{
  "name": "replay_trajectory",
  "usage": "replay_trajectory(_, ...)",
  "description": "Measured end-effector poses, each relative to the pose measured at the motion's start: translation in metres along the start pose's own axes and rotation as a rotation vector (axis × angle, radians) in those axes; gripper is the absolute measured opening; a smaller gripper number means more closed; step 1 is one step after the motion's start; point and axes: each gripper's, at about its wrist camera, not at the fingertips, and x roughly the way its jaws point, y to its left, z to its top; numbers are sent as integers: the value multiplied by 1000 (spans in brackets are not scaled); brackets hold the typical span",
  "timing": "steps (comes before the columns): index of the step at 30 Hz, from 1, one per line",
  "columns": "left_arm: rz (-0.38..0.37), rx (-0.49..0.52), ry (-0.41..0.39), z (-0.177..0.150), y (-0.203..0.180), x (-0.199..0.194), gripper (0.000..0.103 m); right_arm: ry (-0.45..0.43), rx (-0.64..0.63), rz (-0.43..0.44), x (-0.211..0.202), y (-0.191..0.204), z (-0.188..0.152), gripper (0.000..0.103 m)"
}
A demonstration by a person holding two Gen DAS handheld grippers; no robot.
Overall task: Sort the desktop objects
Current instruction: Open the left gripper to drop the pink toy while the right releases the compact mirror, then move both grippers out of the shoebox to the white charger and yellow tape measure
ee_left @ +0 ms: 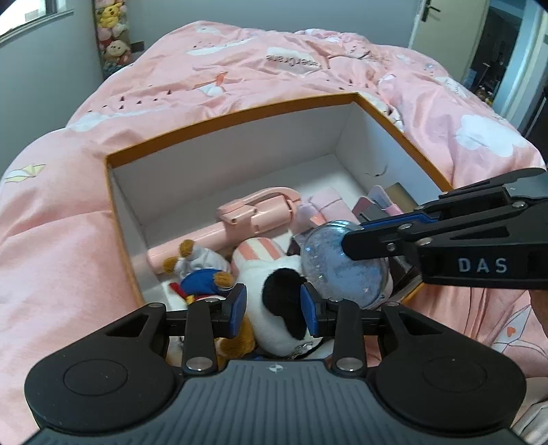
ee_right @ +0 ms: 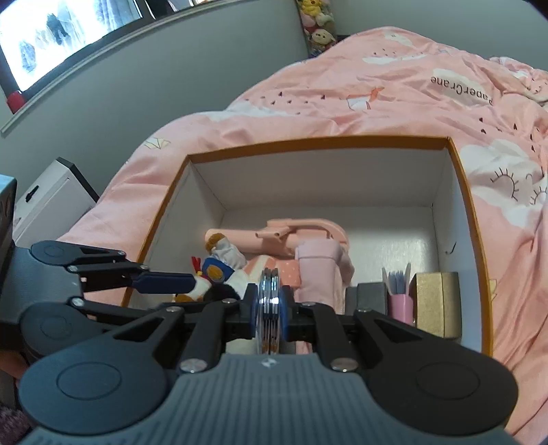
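Over the box [ee_right: 455, 205], at six o'clock: right gripper [ee_right: 270, 313] clamping the thin glitter disc [ee_left: 337, 263] by its edge, lowering it flat beside the plush toy [ee_left: 274, 294]. Left gripper [ee_left: 274, 304] half apart, straddling the plush toy, no pressing visible; keeping clear.

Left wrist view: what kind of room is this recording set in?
Most likely a bedroom. The orange-rimmed box sits on a bed covered by a pink quilt, plush toys are stacked in the corner, and a door stands beyond.
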Motion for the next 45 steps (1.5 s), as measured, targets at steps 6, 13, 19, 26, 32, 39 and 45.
replay_trajectory(6,-44,-14,-28,-6,1,9,19,0,-28,-39,3,13,0,13)
replay_trajectory(13,-51,-34,-51,-10,4,-1,6,8,1,-20,5,17,3,14)
replay_trajectory(19,-70,-56,-61,-10,7,-6,5,36,28,-46,12,16,-1,14)
replay_trajectory(26,-78,-60,-63,-9,7,-7,5,106,120,-29,31,1,-7,15)
replay_trajectory(32,-76,-27,-46,-9,1,-1,5,177,166,-16,48,-7,-5,15)
replay_trajectory(39,-67,3,-15,-9,-5,6,5,197,154,-4,55,-7,-6,16)
replay_trajectory(45,-50,-25,-5,-10,-2,4,10,198,188,34,49,-14,-8,21)
